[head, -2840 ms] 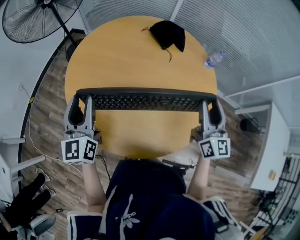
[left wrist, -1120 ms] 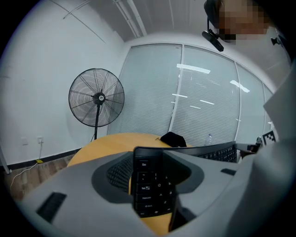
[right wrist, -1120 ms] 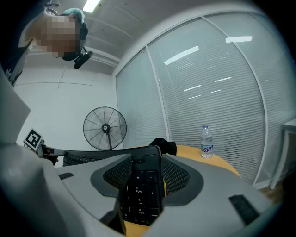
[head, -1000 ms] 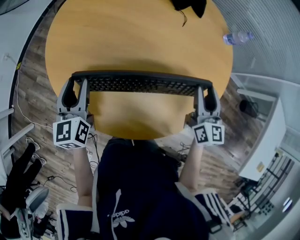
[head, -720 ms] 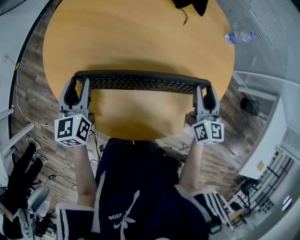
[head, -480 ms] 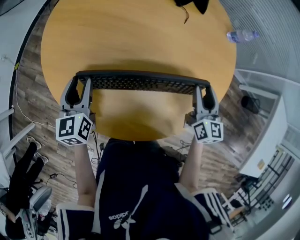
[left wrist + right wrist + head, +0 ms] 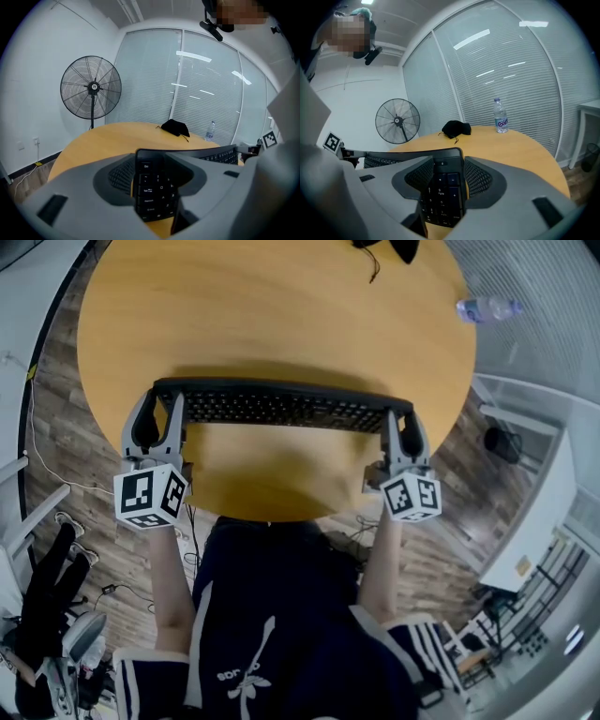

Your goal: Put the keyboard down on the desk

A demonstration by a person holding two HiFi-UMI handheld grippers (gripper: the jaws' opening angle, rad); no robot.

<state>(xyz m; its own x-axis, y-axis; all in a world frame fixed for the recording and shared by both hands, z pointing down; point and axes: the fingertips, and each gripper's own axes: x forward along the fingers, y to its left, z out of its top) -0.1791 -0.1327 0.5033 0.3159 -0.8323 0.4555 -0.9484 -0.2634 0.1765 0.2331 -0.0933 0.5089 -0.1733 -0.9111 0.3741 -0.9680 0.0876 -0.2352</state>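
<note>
- Left gripper (image 7: 159,411), right there: jaws clamped on the left end of the long black keyboard (image 7: 281,407), its end keys pinched between them.
- And the right gripper (image 7: 401,424) matches it, jaws squeezed onto the keyboard's right end, over the number pad.
- The keyboard is stretched level between the two, over the near half of the round light-wood desk (image 7: 262,315), reaching almost from the left edge to the right edge.
- There's a shadow just beyond it; whether it touches the wood, I can't tell.
- Far edge: a crumpled black cloth pouch (image 7: 386,247).
- By the far right edge stands a clear plastic water bottle (image 7: 500,116).
- Off the desk, a black pedestal fan (image 7: 91,88) stands on the floor.
</note>
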